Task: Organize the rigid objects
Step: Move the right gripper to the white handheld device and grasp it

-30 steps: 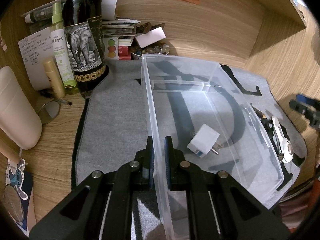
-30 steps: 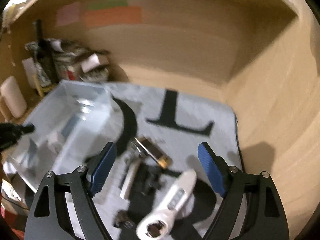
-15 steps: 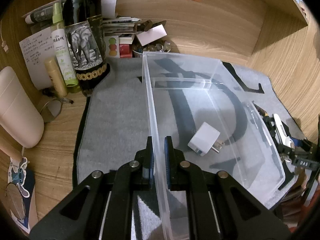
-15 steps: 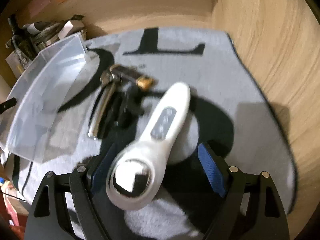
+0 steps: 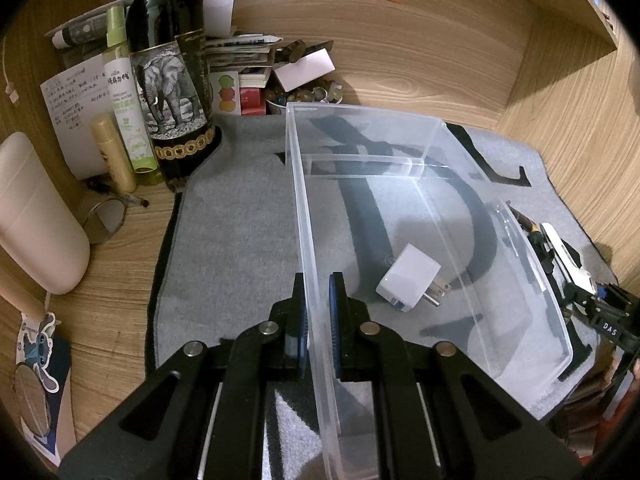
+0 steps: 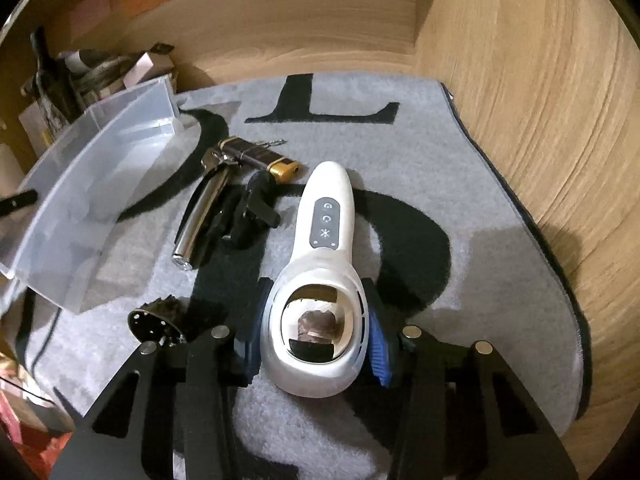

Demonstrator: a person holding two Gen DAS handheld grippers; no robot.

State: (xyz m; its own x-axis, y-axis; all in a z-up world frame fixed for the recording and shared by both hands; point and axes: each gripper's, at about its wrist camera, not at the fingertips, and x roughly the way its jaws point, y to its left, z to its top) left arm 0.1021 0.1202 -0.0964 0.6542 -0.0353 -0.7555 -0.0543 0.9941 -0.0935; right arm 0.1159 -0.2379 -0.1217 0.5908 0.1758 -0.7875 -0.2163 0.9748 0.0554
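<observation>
A clear plastic bin stands on the grey mat; a white plug adapter lies inside. My left gripper is shut on the bin's near wall. In the right wrist view my right gripper has its blue pads against both sides of the round head of a white handheld device lying on the mat. The bin shows at left there. A silver cylinder, a black clip, a dark lighter with gold end and a black round part lie beside the device.
A wine bottle with an elephant label, a green spray bottle, a beige tube, a cream container and stacked papers crowd the back left. Wooden walls close the right and back.
My right gripper came down over the white device and closed its pads onto the device's round head. My left gripper stayed shut on the bin wall.
</observation>
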